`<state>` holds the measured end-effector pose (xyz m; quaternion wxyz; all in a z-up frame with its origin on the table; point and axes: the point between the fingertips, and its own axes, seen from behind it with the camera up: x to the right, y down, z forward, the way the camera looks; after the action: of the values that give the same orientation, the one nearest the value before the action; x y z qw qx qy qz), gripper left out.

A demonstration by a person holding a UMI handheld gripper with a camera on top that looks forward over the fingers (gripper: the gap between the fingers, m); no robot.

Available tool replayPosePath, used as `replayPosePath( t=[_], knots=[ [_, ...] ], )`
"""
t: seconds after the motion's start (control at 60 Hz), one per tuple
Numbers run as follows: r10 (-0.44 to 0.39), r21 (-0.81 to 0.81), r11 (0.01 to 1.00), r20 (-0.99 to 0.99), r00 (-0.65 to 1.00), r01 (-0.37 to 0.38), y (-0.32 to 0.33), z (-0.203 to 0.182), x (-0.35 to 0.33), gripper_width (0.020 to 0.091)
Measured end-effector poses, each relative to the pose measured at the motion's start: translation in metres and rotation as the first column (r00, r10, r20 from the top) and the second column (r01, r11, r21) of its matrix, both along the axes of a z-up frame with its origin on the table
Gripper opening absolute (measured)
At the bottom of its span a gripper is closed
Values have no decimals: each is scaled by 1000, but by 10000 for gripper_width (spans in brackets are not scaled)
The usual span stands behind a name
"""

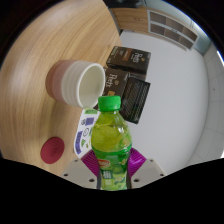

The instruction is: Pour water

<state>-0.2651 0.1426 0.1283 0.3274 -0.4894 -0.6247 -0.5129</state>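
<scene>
Clamped on a green bottle (110, 140) between both pads of the tool (112, 172), held upright, green cap (108, 102) screwed on. Just beyond the bottle, slightly left: a white cup (78, 82) lying tipped on its side on the wooden surface (50, 40), mouth turned toward the tool. Pouring not yet begun, by the look of it: cap to come off, cup to be stood up, bottle to be tilted over it. Ahead and right: dark boxes (130, 60) with pale lettering too small to read. Bottle label likewise unreadable. Near left of the tool: a pink round lid-like thing (52, 151).
</scene>
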Motion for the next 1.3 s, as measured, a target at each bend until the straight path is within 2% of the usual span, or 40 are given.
replayPosePath(
  t=[0.133,0.267,0.35,0.45,0.533,0.617,0.683,0.75,0.883,1.1,1.117,1.3],
  knots=[
    [17,7,1000,104,994,-18,7,-2,-1,333],
    [-3,-6,1000,53,999,3,2,-4,0,335],
    [-28,-33,999,-93,995,25,-4,-1,-1,334],
    [-100,-88,994,-380,919,72,-13,6,0,335],
    [-177,-169,982,-629,757,88,-21,9,-3,351],
    [-255,-275,961,-838,483,31,-27,13,-8,350],
    [-329,-337,941,-914,237,8,-25,12,-4,349],
    [-353,-354,935,-935,36,-35,-21,11,3,349],
    [-344,-345,938,-928,-144,-22,-13,-10,21,348],
    [-346,-353,935,-900,-264,-22,-2,-58,31,365],
    [-314,-322,947,-906,-283,-20,1,-52,31,359],
    [-271,-284,959,-924,-269,9,-1,-53,34,366]
  ],
)
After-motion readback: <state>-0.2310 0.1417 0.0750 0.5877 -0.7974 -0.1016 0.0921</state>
